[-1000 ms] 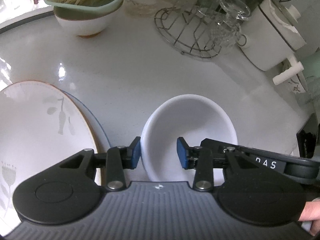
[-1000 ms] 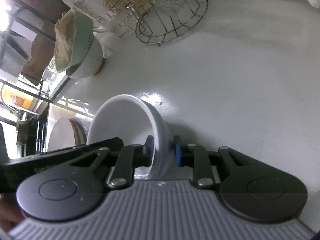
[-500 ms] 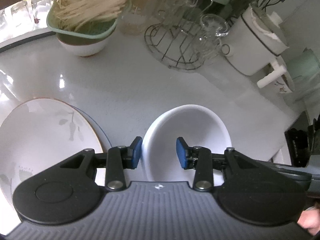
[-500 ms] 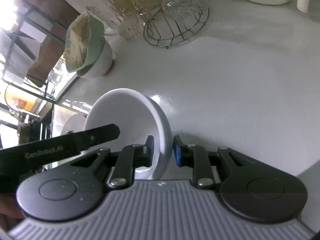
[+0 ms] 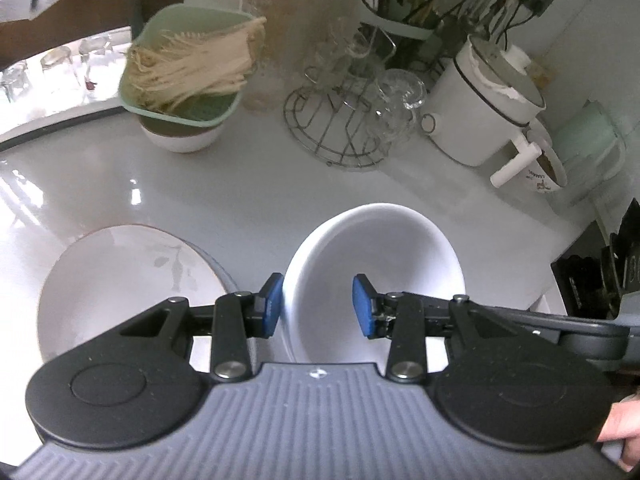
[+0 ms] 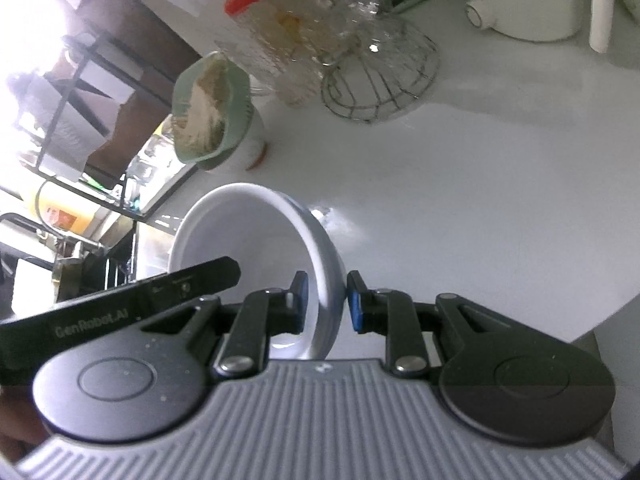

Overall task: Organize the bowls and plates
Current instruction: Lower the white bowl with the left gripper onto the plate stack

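Your right tool (image 6: 324, 302) is clamped on the rim of the white bowl (image 6: 256, 240), one blue pad inside the wall and one outside, and the bowl hangs tilted above the white bench (image 6: 480, 208) with its mouth turned toward your left side. Your left tool (image 5: 318, 306) has its pads apart: the left pad sits just outside the bowl's (image 5: 376, 264) rim and the right pad is inside the hollow, and neither presses on the wall. In the right wrist view the black finger of your left tool (image 6: 192, 280) crosses the bowl's opening. To the left of the bowl a white plate (image 5: 128, 280) with a faint leaf print lies on the bench (image 5: 240, 184), stacked on another plate whose edge shows beneath it. Farther back stand a green basket (image 5: 188, 84) of pale strands set on a white bowl, a red-lidded jar (image 5: 268, 36), a wire rack (image 5: 340, 120) with glasses, and a white pot (image 5: 480, 112).
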A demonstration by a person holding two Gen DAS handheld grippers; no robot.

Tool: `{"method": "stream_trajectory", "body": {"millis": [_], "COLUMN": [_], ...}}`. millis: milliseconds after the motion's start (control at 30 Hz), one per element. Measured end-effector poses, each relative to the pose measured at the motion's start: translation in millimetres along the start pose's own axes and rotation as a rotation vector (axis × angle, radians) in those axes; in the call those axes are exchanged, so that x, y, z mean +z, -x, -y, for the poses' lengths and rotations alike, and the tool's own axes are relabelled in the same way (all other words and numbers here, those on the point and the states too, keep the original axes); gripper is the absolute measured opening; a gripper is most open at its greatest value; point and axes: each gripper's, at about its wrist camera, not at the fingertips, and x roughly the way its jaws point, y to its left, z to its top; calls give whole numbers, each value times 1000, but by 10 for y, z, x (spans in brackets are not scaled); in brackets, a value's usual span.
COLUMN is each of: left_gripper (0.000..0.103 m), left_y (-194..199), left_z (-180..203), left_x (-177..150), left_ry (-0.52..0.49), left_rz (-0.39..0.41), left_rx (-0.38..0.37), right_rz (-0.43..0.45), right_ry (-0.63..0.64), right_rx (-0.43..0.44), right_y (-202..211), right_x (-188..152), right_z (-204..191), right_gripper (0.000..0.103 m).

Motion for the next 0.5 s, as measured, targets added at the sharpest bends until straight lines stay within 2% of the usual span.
{"method": "stream_trajectory", "body": {"millis": [500], "left_gripper": [43], "left_y": [493], "left_z": [-743], "left_x": [-63], "left_ry": [108], "left_rz": [87], "left_rx": [32], "right_rz": [-5], "right_ry": [146], "right_rx": [66], "right_y": [-211], "right_x": [-11], "right_z": [-727], "right_gripper": [24]}}
